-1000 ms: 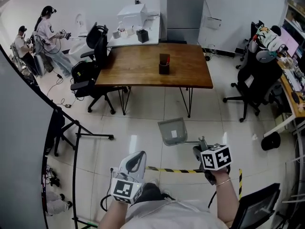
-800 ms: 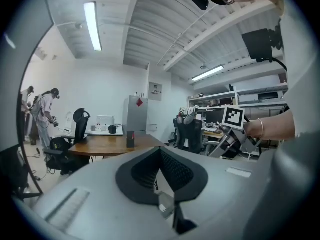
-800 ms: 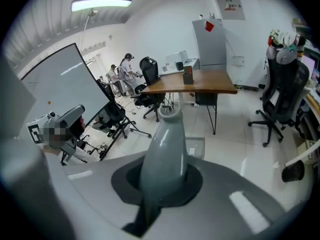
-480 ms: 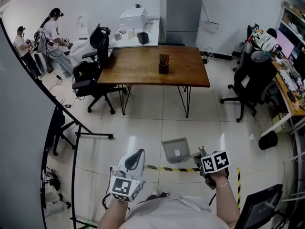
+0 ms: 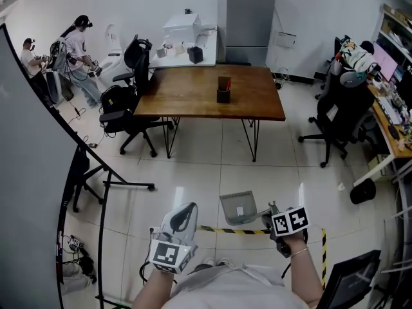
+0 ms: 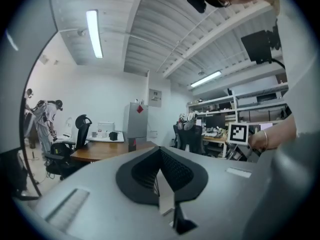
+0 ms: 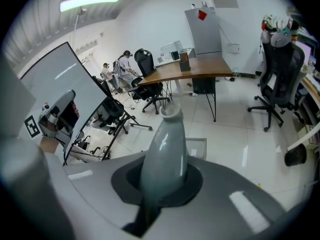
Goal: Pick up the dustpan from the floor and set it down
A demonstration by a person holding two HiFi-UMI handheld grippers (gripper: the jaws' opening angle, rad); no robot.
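The grey dustpan hangs low over the tiled floor in front of me; I cannot tell whether it touches the tiles. My right gripper is shut on its handle and points steeply down. In the right gripper view the grey handle rises out between the jaws of the right gripper, and the pan shows beyond it, over the tiles. My left gripper is held level at the lower left, away from the dustpan. In the left gripper view the ribbed pads of the left gripper meet with nothing between them.
A strip of black-and-yellow tape runs across the floor under the grippers. Beyond stands a wooden table with office chairs on either side. A stand's black legs and a grey panel are at the left. People stand far left.
The right gripper has come down and nearer to me with the dustpan, most of it in the first half second. The left gripper has hardly shifted.
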